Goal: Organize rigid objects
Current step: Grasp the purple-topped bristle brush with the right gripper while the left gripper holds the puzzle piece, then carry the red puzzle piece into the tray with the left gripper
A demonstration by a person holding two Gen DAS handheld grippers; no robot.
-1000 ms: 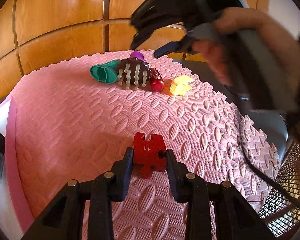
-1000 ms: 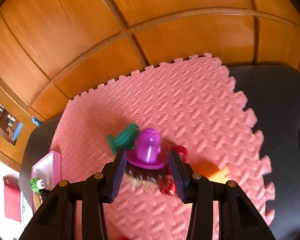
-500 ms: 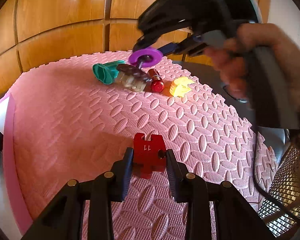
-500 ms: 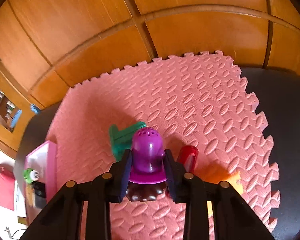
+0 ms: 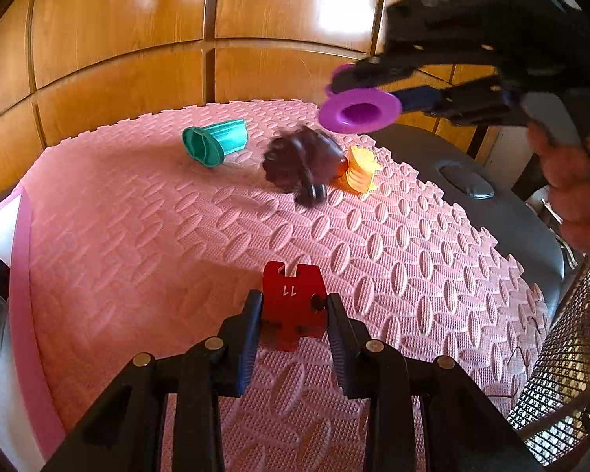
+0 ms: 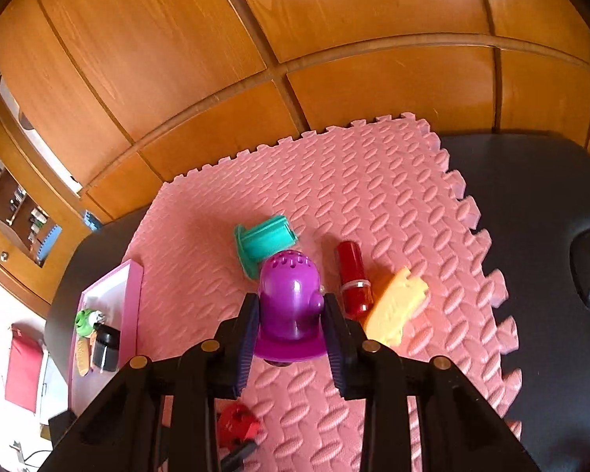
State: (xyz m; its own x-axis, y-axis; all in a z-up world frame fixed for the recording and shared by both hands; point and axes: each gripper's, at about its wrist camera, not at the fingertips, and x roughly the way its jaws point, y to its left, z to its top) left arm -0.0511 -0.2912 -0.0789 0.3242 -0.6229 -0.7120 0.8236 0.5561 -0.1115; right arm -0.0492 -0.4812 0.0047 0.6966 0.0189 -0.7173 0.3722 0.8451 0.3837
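The right gripper (image 6: 291,330) pinches the purple domed plastic cup (image 6: 289,299), raised above the pink foam mat (image 6: 373,196); the left gripper (image 5: 294,316) clasps the red notched block (image 5: 293,301) on the mat; the pink-rimmed tray (image 6: 131,295) lies leftward of the mat, nearer the left gripper.

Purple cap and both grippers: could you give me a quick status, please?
Right gripper shut on purple cap, lifted above mat. Left gripper shut on red block. Dark brown toy blurred below.
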